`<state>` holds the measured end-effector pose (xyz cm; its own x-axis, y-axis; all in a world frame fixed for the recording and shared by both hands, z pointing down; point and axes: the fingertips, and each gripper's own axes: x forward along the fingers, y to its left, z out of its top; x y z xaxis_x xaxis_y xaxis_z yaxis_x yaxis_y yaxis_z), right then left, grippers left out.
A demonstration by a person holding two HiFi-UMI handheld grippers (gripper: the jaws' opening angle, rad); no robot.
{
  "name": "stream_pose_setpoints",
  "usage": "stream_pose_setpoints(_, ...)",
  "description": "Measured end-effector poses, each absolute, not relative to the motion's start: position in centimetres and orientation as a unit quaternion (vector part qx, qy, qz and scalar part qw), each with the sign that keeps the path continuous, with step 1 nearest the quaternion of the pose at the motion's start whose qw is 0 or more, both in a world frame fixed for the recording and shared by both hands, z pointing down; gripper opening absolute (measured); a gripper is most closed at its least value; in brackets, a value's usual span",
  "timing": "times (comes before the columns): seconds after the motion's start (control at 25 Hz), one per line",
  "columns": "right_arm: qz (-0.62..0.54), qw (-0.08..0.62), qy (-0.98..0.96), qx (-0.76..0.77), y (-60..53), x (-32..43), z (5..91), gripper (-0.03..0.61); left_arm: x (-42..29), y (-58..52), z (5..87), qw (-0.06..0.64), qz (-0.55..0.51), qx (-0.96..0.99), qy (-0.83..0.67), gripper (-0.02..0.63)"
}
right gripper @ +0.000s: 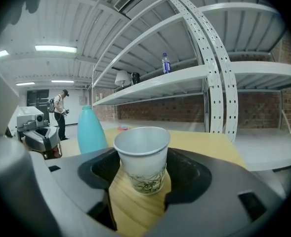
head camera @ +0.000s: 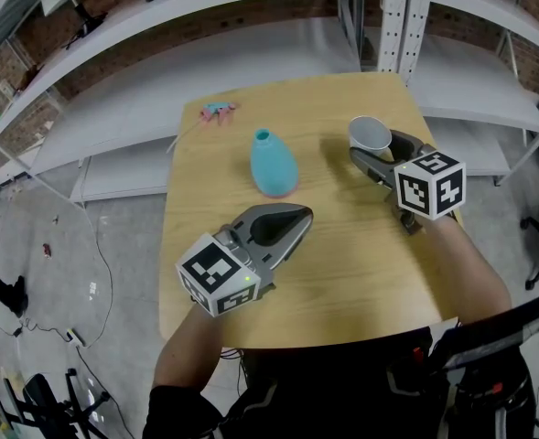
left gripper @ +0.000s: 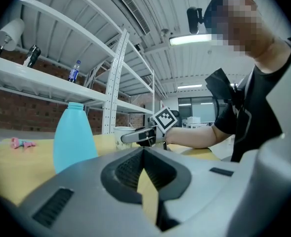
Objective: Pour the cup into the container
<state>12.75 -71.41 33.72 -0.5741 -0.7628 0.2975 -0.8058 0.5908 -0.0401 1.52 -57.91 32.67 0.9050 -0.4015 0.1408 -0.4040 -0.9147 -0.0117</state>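
A white paper cup (head camera: 370, 133) with a leaf print stands upright on the wooden table (head camera: 342, 273), at its far right. My right gripper (head camera: 380, 148) has its jaws on either side of the cup; in the right gripper view the cup (right gripper: 141, 158) sits between them with dark gaps beside it, so the right gripper (right gripper: 141, 151) is open. The container is a light blue bottle (head camera: 273, 163) with an open neck, upright at the table's middle, also visible as the bottle (right gripper: 91, 131). My left gripper (head camera: 300, 214) rests near the bottle's front, shut and empty, its tips (left gripper: 144, 150) together.
A small pink object (head camera: 219, 111) lies at the table's far left corner. White metal shelving (head camera: 251, 53) runs behind the table, with an upright post (head camera: 406, 21) close to the cup. A person (right gripper: 62, 113) stands far off in the room.
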Motion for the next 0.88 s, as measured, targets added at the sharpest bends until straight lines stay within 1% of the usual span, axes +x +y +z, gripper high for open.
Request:
stream_pose_setpoints(0.2,0.043,0.151,-0.885,0.438,-70.4,11.9,30.9,0.298,0.6,-57.7,32.8,0.009,0.070,0.977,-0.203,-0.006)
stream_pose_setpoints(0.48,-0.095,0.222,-0.879,0.412,-68.6,8.6,25.2,0.299,0.1,-57.4,32.9,0.012,0.077,0.977,-0.199,-0.006)
stream_pose_setpoints(0.6,-0.143,0.251,-0.871,0.398,-68.4,7.0,24.3,0.299,0.3,-57.1,32.9,0.012,0.077,0.978,-0.195,-0.006)
stream_pose_setpoints(0.88,-0.194,0.292,-0.857,0.378,-68.9,4.1,23.7,0.298,0.6,-56.8,32.7,0.011,0.074,0.980,-0.187,-0.006)
